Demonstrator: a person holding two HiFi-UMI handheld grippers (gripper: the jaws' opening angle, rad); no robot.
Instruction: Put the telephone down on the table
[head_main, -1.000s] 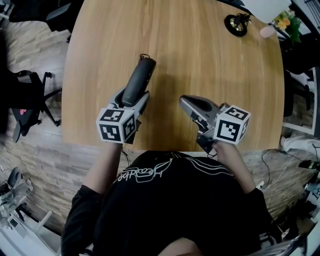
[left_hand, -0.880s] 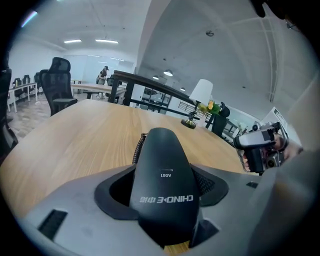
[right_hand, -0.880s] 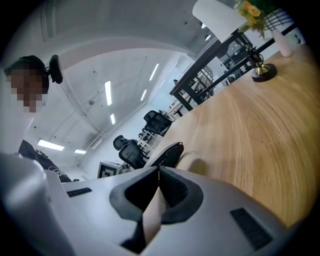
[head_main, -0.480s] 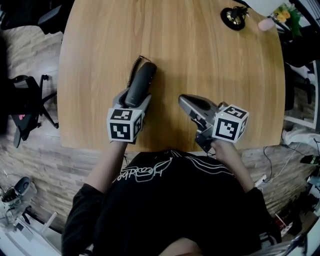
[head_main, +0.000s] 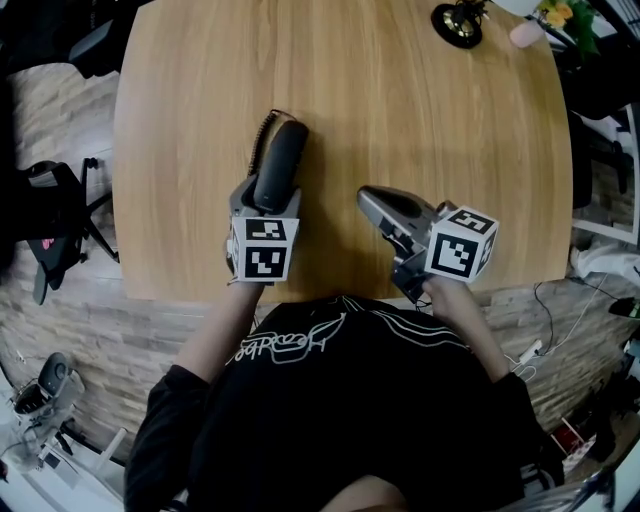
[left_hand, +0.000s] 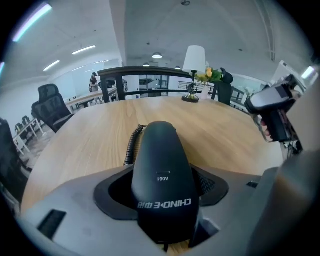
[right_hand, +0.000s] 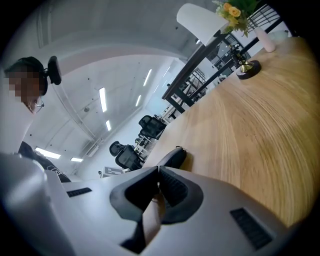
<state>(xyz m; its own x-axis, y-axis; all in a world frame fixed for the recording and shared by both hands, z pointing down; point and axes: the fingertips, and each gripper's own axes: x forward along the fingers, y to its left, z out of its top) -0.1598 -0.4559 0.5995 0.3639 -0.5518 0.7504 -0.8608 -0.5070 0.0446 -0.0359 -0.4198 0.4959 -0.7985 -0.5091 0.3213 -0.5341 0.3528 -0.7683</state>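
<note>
A black telephone handset (head_main: 281, 165) with a coiled cord (head_main: 262, 135) points away from me over the wooden table (head_main: 400, 110). My left gripper (head_main: 266, 196) is shut on its near end. In the left gripper view the handset (left_hand: 160, 175) fills the gap between the jaws of that gripper (left_hand: 162, 194), its far end low by the tabletop; whether it touches, I cannot tell. My right gripper (head_main: 372, 204) hovers to the right of it, shut and empty, with its pads meeting (right_hand: 159, 176). The handset (right_hand: 173, 159) shows beyond them.
A lamp base (head_main: 453, 22) and a pink vase (head_main: 523, 34) with flowers stand at the table's far right corner. An office chair (head_main: 50, 215) is on the floor to the left. The table's near edge (head_main: 330, 296) runs just under both grippers.
The left gripper has shifted a little to the right with the handset, which now points more straight away from me. The right gripper has stayed put.
</note>
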